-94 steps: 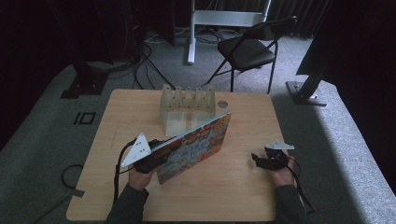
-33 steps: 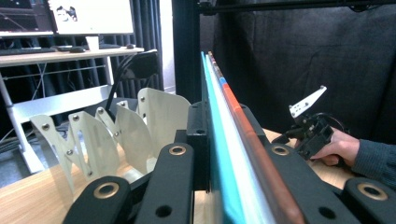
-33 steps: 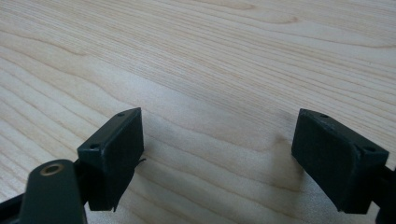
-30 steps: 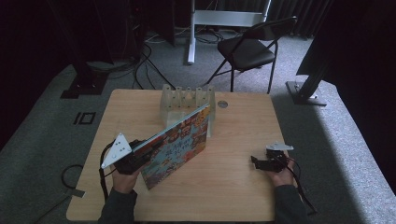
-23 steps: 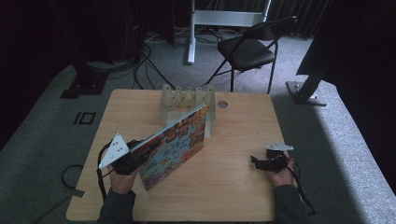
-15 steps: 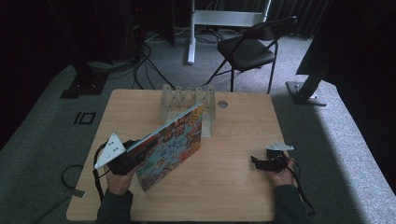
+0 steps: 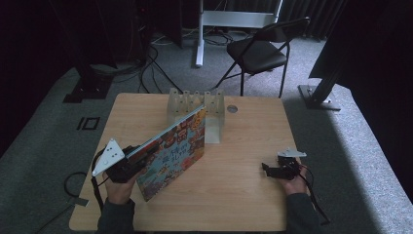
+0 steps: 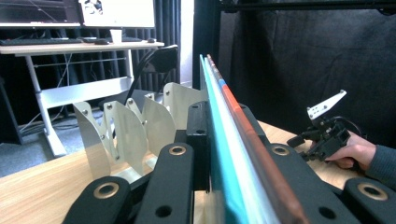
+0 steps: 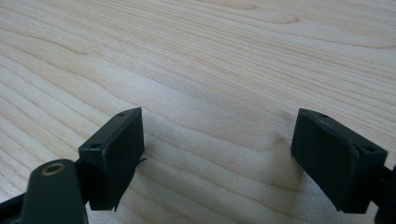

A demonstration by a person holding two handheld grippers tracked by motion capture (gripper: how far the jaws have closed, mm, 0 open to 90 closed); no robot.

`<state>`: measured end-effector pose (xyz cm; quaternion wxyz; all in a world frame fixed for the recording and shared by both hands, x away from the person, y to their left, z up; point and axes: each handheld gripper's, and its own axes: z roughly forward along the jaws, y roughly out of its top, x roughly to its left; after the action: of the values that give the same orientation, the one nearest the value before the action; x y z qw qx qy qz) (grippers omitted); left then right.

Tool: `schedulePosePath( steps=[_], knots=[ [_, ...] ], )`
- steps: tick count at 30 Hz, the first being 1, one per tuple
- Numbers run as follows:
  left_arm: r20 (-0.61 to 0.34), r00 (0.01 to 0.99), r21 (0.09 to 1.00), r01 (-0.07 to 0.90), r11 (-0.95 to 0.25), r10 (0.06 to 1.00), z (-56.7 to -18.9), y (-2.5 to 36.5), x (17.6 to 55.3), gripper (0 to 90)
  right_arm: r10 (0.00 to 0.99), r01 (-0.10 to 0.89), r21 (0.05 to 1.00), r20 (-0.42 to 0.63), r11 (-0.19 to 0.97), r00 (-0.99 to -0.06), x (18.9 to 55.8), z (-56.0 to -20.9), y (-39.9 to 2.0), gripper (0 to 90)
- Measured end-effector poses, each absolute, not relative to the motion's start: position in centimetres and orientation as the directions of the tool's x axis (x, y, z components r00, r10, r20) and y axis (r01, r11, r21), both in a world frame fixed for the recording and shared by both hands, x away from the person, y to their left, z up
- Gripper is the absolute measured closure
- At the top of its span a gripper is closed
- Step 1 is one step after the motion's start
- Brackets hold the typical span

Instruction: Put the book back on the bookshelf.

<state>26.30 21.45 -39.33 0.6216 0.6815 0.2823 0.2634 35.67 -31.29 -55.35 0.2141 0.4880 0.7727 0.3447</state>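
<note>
L gripper, front-left of the tabletop, has its jaws clamped on the lower-left end of a picture book w/ a bright cartoon cover; in the left gripper view the book runs edge-on between the two black jaws, pads pressed on both sides. Book is held tilted, cover facing the person, its lower corner near or on the tabletop (can't tell which) & its far upper corner up against a white slotted rack at the back-centre of the tabletop. Whether that corner sits in a slot or just in front can't be told. The rack shows curved white dividers standing upright just left of the book in the left gripper view. R gripper rests front-right, well apart from the book, in the person's hand. Its jaws stand wide w/ nothing between them, bare wood grain below. A small round disc lies just right of the rack.
</note>
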Motion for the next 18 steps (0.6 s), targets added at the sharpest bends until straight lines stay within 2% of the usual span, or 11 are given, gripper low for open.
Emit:
schedulePosePath(
  steps=[18],
  knots=[
    [-0.022,0.647,0.996,0.078,-0.038,0.762,-39.1,22.6,26.4,80.3,0.902,0.606,0.742,0.005,0.286,-0.432,35.7,-55.3,-31.3,17.2]
  ],
)
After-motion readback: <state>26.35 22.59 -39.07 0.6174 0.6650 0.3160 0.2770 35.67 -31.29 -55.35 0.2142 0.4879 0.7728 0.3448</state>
